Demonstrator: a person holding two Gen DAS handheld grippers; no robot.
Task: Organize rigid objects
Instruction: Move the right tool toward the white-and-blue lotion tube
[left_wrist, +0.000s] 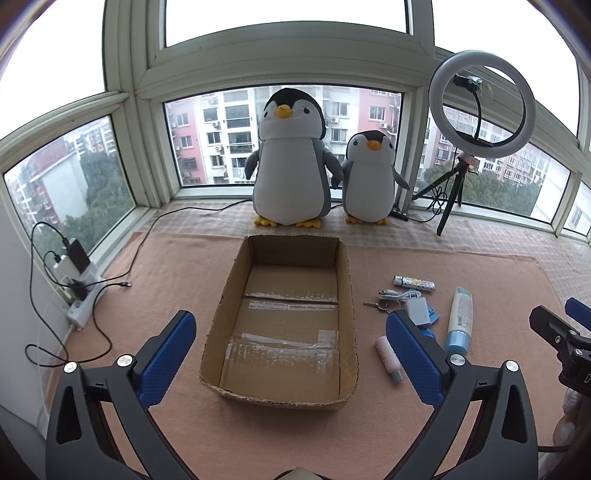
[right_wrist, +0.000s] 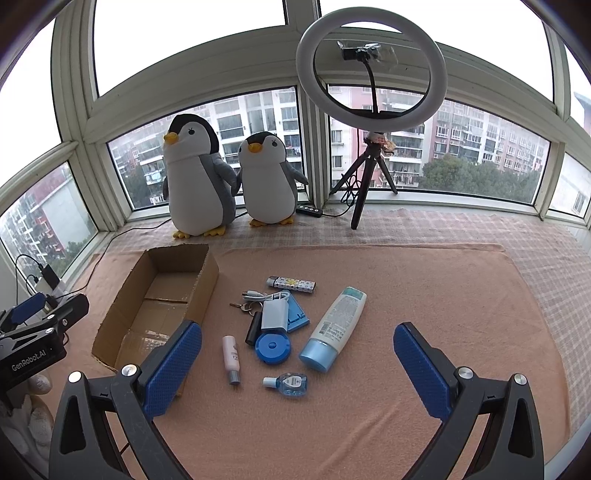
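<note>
An empty open cardboard box (left_wrist: 347, 280) (right_wrist: 207, 273) lies on the pink towel. To its right lies a cluster: a white bottle with a blue cap (right_wrist: 334, 326) (left_wrist: 460, 317), a patterned lighter (right_wrist: 291, 284) (left_wrist: 413, 282), a white charger with cable (right_wrist: 274, 314), keys (right_wrist: 242, 306), a round blue case (right_wrist: 272, 346), a small pink tube (right_wrist: 231, 358), a tiny clear blue bottle (right_wrist: 290, 383) and a black cylinder (right_wrist: 253, 326). My left gripper (left_wrist: 290, 332) hangs open over the box's near end. My right gripper (right_wrist: 297, 350) is open above the cluster, holding nothing.
Two plush penguins (left_wrist: 291, 158) (right_wrist: 266, 181) stand at the window behind the box. A ring light on a tripod (right_wrist: 371, 70) stands at the back right. A power strip with chargers and cables (left_wrist: 79, 284) lies at the left wall.
</note>
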